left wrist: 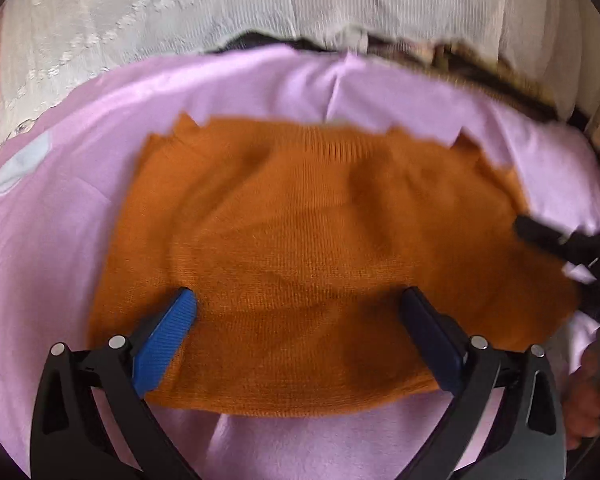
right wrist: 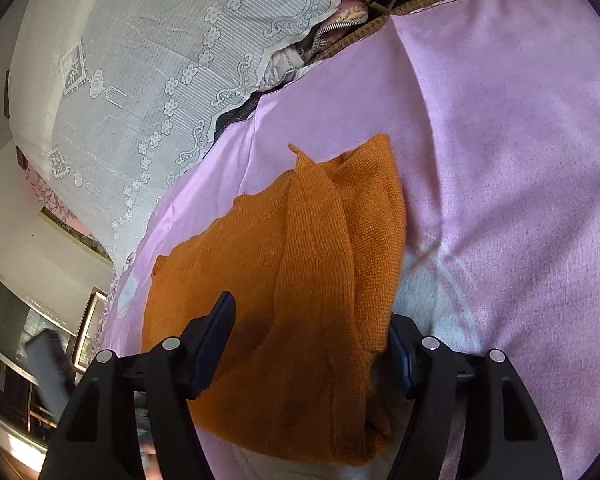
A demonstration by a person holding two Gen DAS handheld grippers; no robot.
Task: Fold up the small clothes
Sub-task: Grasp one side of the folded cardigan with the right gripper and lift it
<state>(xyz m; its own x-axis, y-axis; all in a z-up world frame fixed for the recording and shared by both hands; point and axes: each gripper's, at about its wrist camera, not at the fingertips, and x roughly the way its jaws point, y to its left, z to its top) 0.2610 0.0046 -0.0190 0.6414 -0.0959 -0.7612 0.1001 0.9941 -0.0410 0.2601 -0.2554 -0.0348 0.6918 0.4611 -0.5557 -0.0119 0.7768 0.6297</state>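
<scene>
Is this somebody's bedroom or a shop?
Most likely a room in a home, perhaps a bedroom. An orange knitted garment lies on a pink cloth spread over a soft surface, a white lace cover is draped behind it, and framed pictures stand at the side.

Setting: a home, likely a living room or bedroom; pink sheet [right wrist: 500,160] spread over soft furniture; white lace cover [right wrist: 140,80] draped behind it; framed pictures [right wrist: 90,320] against the wall at left.
</scene>
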